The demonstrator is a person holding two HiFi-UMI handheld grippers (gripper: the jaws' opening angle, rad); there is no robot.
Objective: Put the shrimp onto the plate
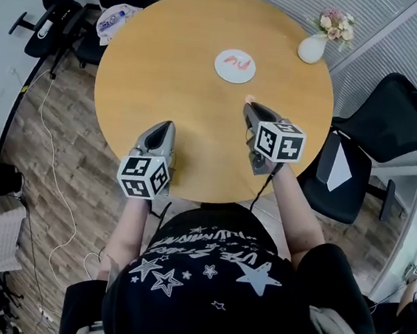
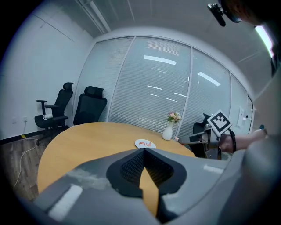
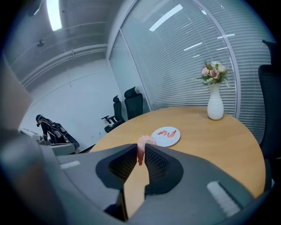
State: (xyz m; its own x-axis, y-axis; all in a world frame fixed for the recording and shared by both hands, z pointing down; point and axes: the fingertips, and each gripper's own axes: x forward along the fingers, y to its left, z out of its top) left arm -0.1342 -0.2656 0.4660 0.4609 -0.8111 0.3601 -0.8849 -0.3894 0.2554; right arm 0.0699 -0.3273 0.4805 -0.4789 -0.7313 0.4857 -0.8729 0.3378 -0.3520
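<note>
A white plate [image 1: 235, 66] lies on the far middle of the round wooden table [image 1: 166, 76], with two shrimp [image 3: 168, 132] on it. My right gripper [image 1: 248, 103] is shut on a pink shrimp [image 3: 141, 148], held above the table a short way on the near side of the plate [image 3: 166, 136]. Over the table's near edge, my left gripper [image 1: 164, 127] is shut with nothing in it. The left gripper view shows the plate [image 2: 144, 143] far off and the right gripper [image 2: 193, 139] to its right.
A white vase with pink flowers [image 1: 316, 42] stands at the table's far right edge. Black office chairs stand at the right [image 1: 391, 122] and at the far left [image 1: 58, 13]. A cable [image 1: 52, 176] runs over the wooden floor on the left.
</note>
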